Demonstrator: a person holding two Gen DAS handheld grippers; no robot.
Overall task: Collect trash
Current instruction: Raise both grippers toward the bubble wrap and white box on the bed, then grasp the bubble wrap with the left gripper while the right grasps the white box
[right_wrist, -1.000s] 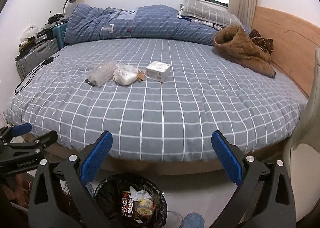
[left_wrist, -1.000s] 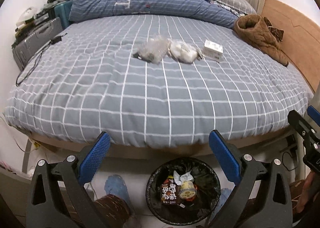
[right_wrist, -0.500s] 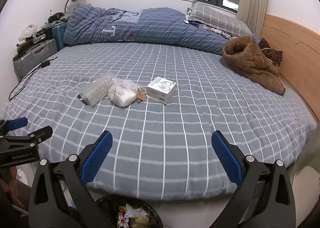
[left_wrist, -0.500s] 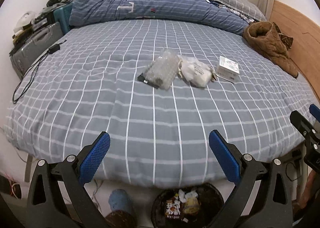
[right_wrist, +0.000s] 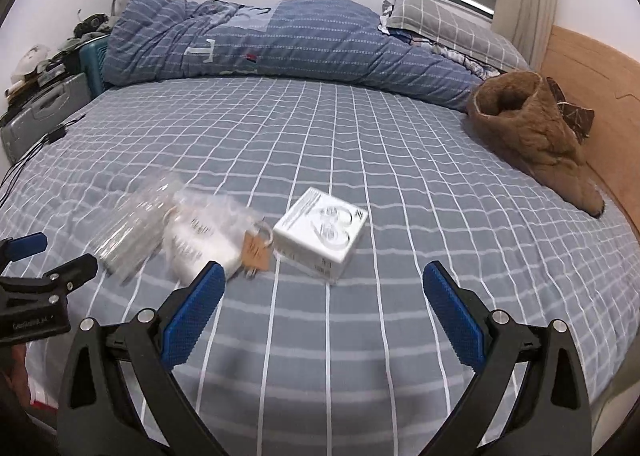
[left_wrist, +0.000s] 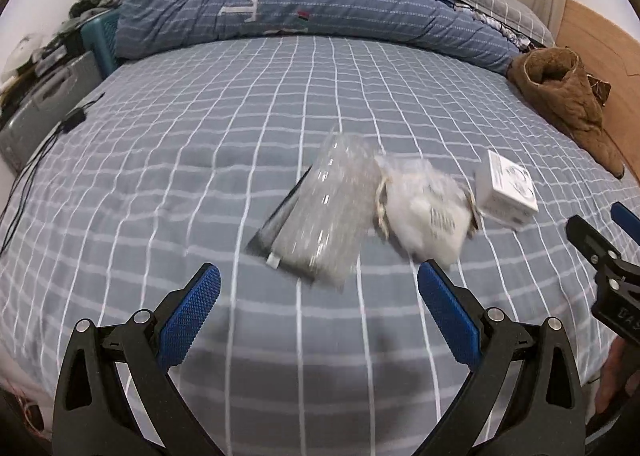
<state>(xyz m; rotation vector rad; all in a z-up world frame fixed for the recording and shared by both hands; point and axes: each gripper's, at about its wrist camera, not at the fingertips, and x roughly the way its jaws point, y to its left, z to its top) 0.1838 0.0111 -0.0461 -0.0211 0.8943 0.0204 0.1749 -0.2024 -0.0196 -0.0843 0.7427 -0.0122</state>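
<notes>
Three trash items on bed (left_wrist: 200, 160): bubble-wrap bag (left_wrist: 326, 212), white pouch (left_wrist: 428, 212) beside it, white box (right_wrist: 322, 236) rightmost (blurred). Left gripper (left_wrist: 318, 304), right gripper (right_wrist: 320, 296): both spread wide, empty.

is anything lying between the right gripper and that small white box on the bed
Nothing visible does. The right gripper has its jaws wide apart, and only bare grey checked bedsheet lies between it and the small white cardboard box. The white plastic-wrapped packet lies beside the box, to its left, off that path.
</notes>
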